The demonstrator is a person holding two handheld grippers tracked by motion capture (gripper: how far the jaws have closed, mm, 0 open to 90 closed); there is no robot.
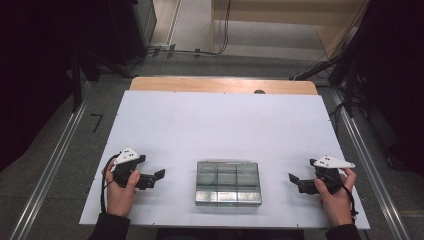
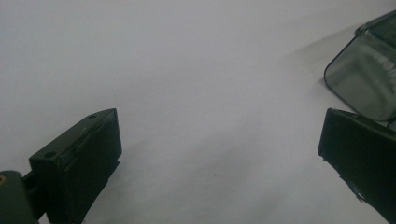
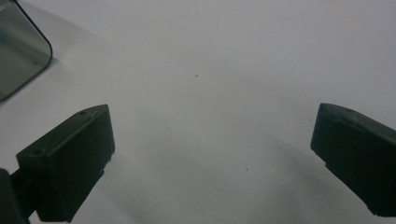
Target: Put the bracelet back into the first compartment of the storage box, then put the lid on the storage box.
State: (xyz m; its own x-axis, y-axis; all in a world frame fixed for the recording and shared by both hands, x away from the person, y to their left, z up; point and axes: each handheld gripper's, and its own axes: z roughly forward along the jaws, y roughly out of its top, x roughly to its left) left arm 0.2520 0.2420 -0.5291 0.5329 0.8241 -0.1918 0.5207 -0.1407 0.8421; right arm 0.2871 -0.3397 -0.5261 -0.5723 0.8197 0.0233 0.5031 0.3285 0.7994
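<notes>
Clear compartment box (image 1: pixel 228 183) sits on white table (image 1: pixel 220 125), near front edge, about midway between side edges. Left claw (image 1: pixel 159 175) on table near front-left corner, pointing at box, jaws wide apart, nothing between them. Right claw (image 1: pixel 293 178) near front-right corner, mirror setup, jaws also spread, holding nothing. Both well apart from box. Box corner peeks into left gripper view (image 2: pixel 366 77) and right gripper view (image 3: pixel 18 51).

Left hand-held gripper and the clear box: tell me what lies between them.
Nothing: in the high view only bare white table surface separates the left hand-held gripper from the clear box. The left gripper view shows the same bare stretch.
</notes>
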